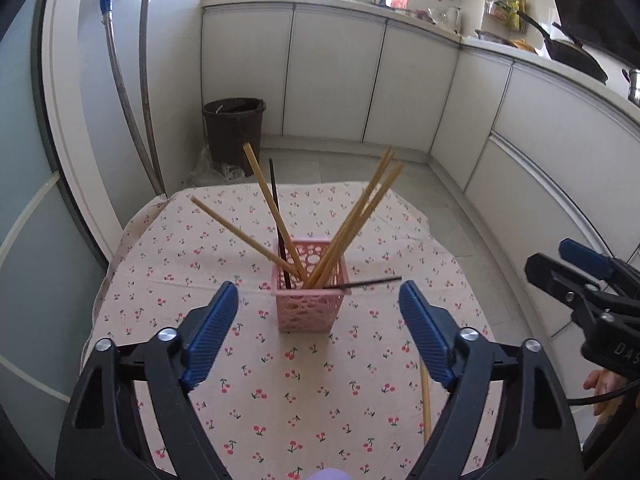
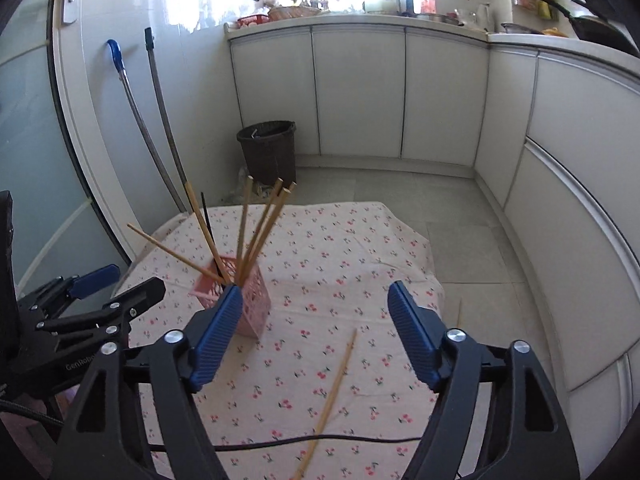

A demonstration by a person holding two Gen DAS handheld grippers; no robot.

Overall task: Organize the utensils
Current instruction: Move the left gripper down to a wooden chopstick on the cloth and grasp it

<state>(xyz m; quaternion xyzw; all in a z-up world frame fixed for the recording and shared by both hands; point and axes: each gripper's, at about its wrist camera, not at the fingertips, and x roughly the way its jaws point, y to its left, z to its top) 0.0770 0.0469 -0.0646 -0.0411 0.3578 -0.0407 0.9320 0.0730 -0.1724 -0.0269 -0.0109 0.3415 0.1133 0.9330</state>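
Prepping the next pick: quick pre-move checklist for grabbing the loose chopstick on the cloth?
1. Right gripper open, nothing between the pads: ok.
2. Left gripper open and empty: ok.
3. Loose chopstick lying flat on the tablecloth, in plain view: ok.
4. Pink holder upright: ok.
5. Black chopstick seated in the holder: not ok, it lies across the rim.
6. Black cable clear of the chopstick: not ok, it crosses it.

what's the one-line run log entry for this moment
left gripper: open, empty | right gripper: open, empty | pink basket: upright, chopsticks inside | loose chopstick: on tablecloth
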